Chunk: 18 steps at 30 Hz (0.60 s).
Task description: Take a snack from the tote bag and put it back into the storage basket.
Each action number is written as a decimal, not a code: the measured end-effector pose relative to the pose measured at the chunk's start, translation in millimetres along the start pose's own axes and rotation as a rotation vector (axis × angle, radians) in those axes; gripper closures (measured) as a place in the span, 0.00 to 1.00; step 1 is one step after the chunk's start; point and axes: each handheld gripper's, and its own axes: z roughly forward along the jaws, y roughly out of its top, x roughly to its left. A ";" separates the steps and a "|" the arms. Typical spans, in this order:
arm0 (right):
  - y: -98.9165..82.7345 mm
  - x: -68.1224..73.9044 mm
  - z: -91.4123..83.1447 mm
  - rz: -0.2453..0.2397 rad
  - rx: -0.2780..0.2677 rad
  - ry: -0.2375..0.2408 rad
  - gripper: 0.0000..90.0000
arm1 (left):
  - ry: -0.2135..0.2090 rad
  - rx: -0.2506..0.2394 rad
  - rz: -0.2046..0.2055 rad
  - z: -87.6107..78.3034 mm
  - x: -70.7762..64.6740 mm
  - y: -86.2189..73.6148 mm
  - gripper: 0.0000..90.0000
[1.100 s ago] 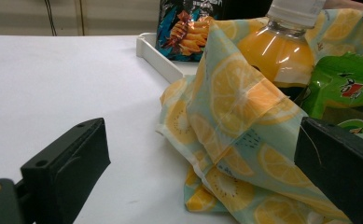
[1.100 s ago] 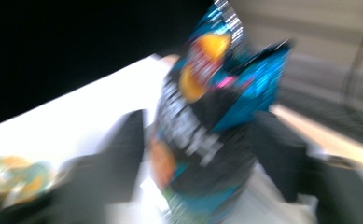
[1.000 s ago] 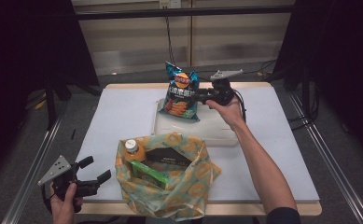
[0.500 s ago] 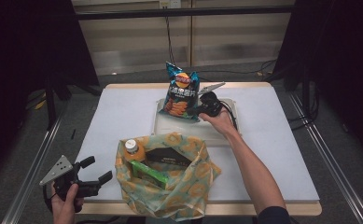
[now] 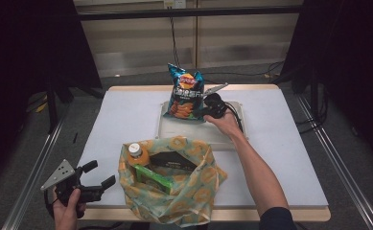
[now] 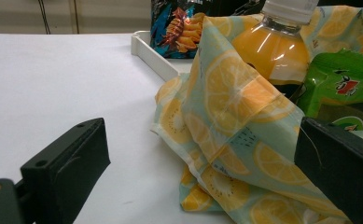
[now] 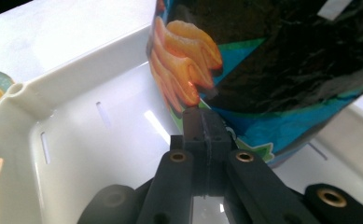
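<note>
Two grippers are at work, and the left gripper [image 5: 100, 173] is the idle one. It hangs off the near left corner of the table [image 5: 126, 115] with its jaws spread wide and nothing between them, pointed toward the cloth bag [image 5: 193, 201].

That lemon-print bag sits open at the near edge. It holds an orange juice bottle [image 5: 136, 154] standing upright at its left side, a green packet [image 5: 153, 178] beside the bottle and a dark box [image 5: 174, 162] behind them.

Farther back, in the middle of the table, is a white tray [image 5: 165, 132]. The chip bag [image 5: 185, 96] stands upright at its left end, with its bottom inside the rim.

The right gripper [image 5: 204, 110] is low in the tray at the chip bag's lower right. Its jaws are pressed tight together, and in the right gripper view they look pinched on the thin bottom edge of the packet.

My reading is that the chips are the one item in hand, gripped but not yet lifted clear of the tray, so the carry between tray and cloth bag remains. I cannot tell which way it is meant to go.

The chip bag is blue and black foil, puffy with air, printed with orange snacks, crinkled and sealed. It looks light and likely to swing from so small a pinch.
</note>
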 end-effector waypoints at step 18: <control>-3.2 5.2 -9.2 0.032 -0.077 0.004 0.79 | -0.001 0.017 0.015 2.7 -1.7 0.2 0.03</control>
